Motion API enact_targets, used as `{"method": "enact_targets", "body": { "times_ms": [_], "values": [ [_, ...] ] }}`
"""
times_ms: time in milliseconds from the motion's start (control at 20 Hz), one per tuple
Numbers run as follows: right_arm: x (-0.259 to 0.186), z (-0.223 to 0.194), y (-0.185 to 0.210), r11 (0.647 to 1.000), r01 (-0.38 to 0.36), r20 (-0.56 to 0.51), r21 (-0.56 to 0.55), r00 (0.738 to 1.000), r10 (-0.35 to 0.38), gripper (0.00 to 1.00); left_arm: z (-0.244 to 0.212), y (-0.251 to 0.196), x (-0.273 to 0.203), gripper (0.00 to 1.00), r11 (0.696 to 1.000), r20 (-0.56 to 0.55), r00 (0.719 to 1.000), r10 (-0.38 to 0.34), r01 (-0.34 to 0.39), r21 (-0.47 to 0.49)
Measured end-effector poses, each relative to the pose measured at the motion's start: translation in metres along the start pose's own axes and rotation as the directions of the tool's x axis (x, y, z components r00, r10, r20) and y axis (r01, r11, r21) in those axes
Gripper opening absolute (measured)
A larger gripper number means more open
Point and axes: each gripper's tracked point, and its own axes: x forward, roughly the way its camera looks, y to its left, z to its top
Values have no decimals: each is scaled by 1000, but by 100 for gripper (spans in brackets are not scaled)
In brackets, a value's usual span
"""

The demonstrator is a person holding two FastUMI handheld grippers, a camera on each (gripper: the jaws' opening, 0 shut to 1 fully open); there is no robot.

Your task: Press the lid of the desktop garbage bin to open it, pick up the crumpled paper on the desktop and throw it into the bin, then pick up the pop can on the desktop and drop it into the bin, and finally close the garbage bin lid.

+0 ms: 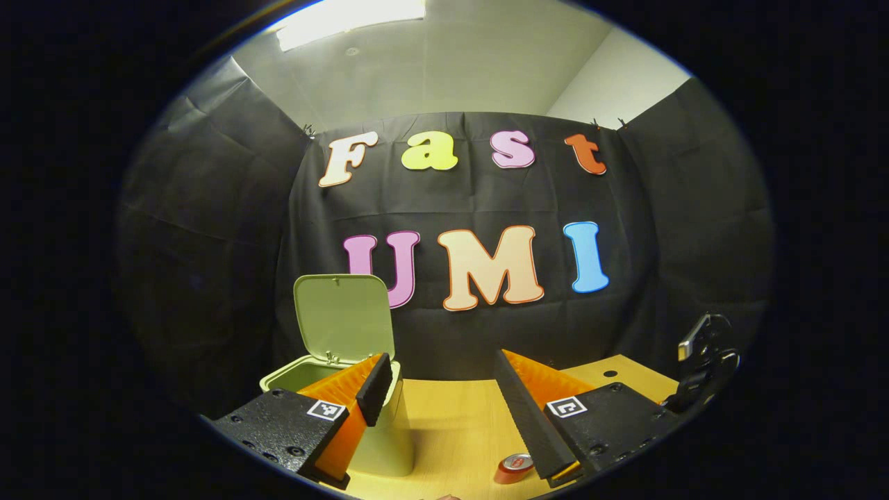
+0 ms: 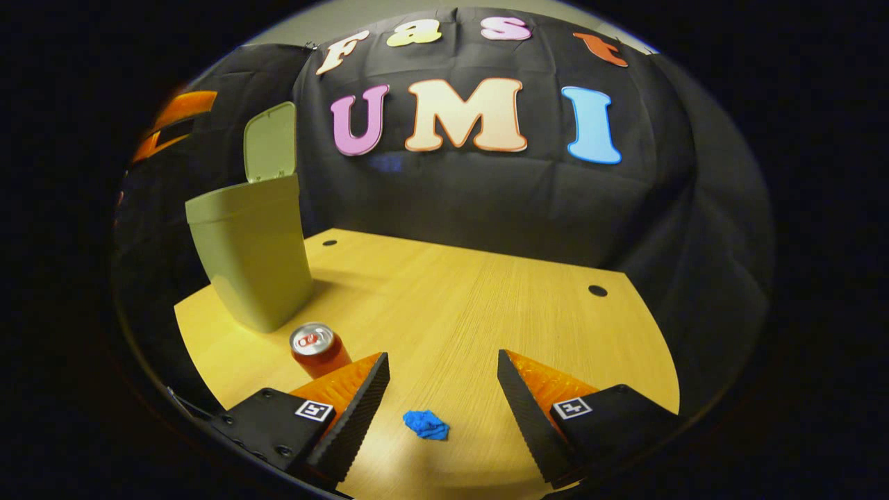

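On the wooden desk point(image 2: 486, 305), the green bin point(image 2: 253, 260) stands with lid point(image 2: 269, 142) up; right gripper point(image 2: 443, 389) hangs spread above blue crumpled paper point(image 2: 426, 424), red can point(image 2: 318, 349) near; left gripper point(image 1: 439, 396) is spread too.

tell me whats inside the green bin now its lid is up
The bin stands with its lid upright, but the left claw's finger covers the opening, so its contents cannot be seen. The right gripper view shows its outer wall from the side.

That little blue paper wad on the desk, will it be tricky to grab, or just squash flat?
The blue paper wad looks crumpled and small, so it will probably squash and feel very light. Its wrinkled surface should grip rather than slip. Lying low on the desk between the right claw's open fingers, it seems unlikely to roll.
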Motion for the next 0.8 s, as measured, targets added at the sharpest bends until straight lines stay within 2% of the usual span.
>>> {"method": "enact_targets", "body": {
  "times_ms": [150,350,600,650,750,800],
  "values": [
    [14,-39,4,1000,-9,-90,-26,996,7,99,0,9,-5,89,999,-7,1000,24,-24,22],
    [22,-91,7,999,-17,-209,-41,978,8,100,-6,24,-9,89,997,-22,998,66,-65,36],
    [29,-127,8,999,-27,-310,-20,950,20,96,-9,39,-13,89,995,-36,995,97,-96,39],
    [28,-130,13,999,-40,-319,-1,947,38,93,-11,40,-13,89,994,-40,994,100,-99,38],
    [28,-128,15,999,-41,-321,20,946,46,66,-11,43,-13,89,994,-42,994,104,-103,39],
    [29,-126,15,999,-45,-320,30,946,52,48,-12,44,-14,89,994,-42,994,104,-103,40]
  ]
}}
